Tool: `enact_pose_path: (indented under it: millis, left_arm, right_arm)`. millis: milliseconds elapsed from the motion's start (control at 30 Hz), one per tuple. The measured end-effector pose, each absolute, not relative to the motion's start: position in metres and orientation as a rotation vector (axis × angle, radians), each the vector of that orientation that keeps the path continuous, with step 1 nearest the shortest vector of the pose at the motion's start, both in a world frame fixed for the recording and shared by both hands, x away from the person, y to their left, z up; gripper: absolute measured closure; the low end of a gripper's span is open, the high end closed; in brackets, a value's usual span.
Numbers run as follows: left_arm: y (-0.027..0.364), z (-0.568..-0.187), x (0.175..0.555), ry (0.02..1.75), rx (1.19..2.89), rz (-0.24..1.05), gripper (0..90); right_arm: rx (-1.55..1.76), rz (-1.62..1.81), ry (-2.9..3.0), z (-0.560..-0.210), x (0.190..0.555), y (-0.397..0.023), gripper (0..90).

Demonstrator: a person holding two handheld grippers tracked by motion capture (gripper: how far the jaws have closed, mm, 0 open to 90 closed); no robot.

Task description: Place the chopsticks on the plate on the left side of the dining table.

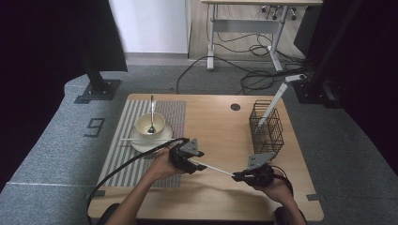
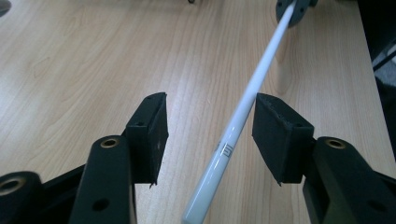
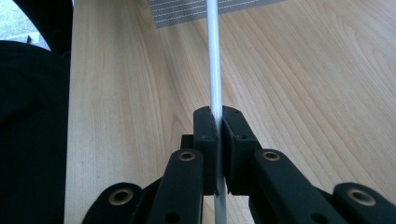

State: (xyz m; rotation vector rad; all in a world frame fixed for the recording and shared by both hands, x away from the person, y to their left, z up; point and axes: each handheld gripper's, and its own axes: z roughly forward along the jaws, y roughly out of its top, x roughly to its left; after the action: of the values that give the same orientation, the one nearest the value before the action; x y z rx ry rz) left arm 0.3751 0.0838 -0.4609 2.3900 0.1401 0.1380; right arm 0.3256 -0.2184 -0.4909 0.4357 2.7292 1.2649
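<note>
Two grippers share one thin white plastic chopstick [image 1: 213, 168] above the counter's near edge. Right gripper [image 3: 216, 122] pinches its end tight. Left gripper [image 2: 210, 122] has released jaws around it; squeeze gently, keeping it level.

A bowl [image 1: 150, 123] sits on a plate [image 1: 141, 143], left of the wire basket [image 1: 266, 126].

Black two-jaw left gripper [image 1: 190, 164], grey three-cornered plate on top, thick black cable trailing toward 8 o'clock. Matching right gripper [image 1: 239, 176], brass-ringed screw holes along black arms. Bare forearms, no sleeves.
</note>
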Motion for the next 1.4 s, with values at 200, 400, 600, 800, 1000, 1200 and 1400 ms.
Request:
enact_pose_path:
  millis: [200,400,600,800,1000,1200,1400]
  left_arm:
    - [0.083,-0.464,0.373,0.103,2.423,0.119,56.7]
    - [0.082,-0.466,0.372,0.066,2.435,0.106,67.2]
    - [0.083,-0.469,0.371,0.006,2.454,0.046,74.1]
    - [0.084,-0.471,0.363,-0.065,2.435,-0.004,82.5]
    - [0.088,-0.472,0.361,-0.027,2.413,0.006,82.9]
    - [0.095,-0.48,0.359,0.065,2.415,0.03,82.9]
    - [0.112,-0.484,0.36,0.192,2.342,0.07,83.0]
  right_arm:
    - [0.428,1.256,2.742,-0.49,0.325,-0.218,85.3]
    - [0.421,1.248,2.751,-0.49,0.325,-0.218,85.2]
    - [0.41,1.242,2.756,-0.492,0.326,-0.218,83.4]
    - [0.462,1.25,2.743,-0.495,0.33,-0.222,78.0]
    - [0.494,1.294,2.699,-0.493,0.33,-0.224,69.7]
    - [0.563,1.308,2.626,-0.489,0.331,-0.229,54.2]
    - [0.645,1.305,2.584,-0.492,0.331,-0.235,47.9]
